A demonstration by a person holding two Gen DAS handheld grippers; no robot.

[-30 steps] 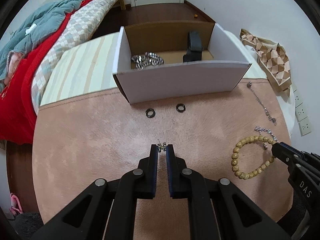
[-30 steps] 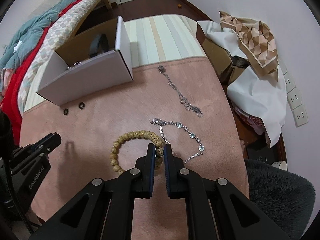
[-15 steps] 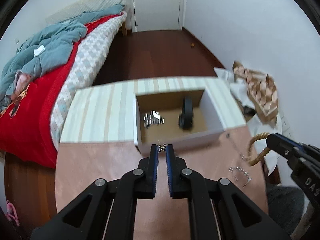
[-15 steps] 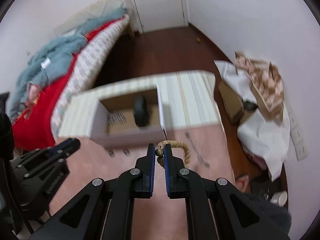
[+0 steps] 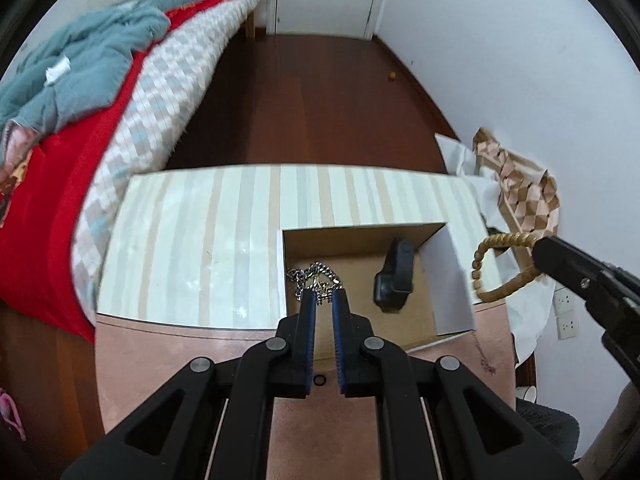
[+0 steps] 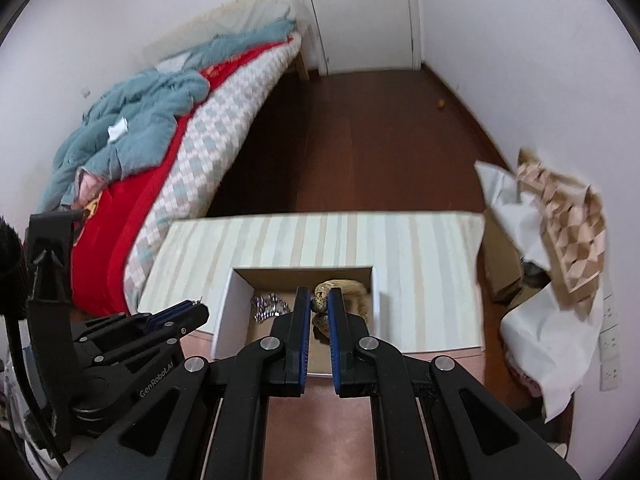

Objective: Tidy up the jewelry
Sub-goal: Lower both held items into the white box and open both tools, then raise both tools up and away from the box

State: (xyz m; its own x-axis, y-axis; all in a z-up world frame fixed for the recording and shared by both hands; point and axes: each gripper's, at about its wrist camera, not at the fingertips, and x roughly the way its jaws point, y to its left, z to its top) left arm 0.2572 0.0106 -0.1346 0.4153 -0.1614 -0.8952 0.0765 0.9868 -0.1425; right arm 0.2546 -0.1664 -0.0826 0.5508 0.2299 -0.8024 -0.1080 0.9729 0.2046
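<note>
My left gripper (image 5: 323,298) is shut on a small silver piece (image 5: 322,299) and hangs above the open white cardboard box (image 5: 452,280). Inside the box lie a silver chain (image 5: 314,272) and a black band (image 5: 396,276). My right gripper (image 6: 319,305) is shut on a wooden bead bracelet (image 6: 342,289), held over the box's right part (image 6: 228,312). In the left wrist view the bracelet (image 5: 478,268) dangles from the right gripper (image 5: 538,246) just right of the box wall. The left gripper (image 6: 202,310) shows at the box's left side in the right wrist view.
The box stands on a striped tabletop (image 5: 192,248) with a pink mat (image 5: 168,356) in front. A black ring (image 5: 320,380) and a thin silver chain (image 5: 482,354) lie on the mat. A bed (image 5: 80,120) is at the left, white paper and a patterned bag (image 5: 524,196) at the right.
Both grippers have risen from the pink mat with their pieces and moved forward over the box. The bead bracelet left the mat and now hangs in the air.
</note>
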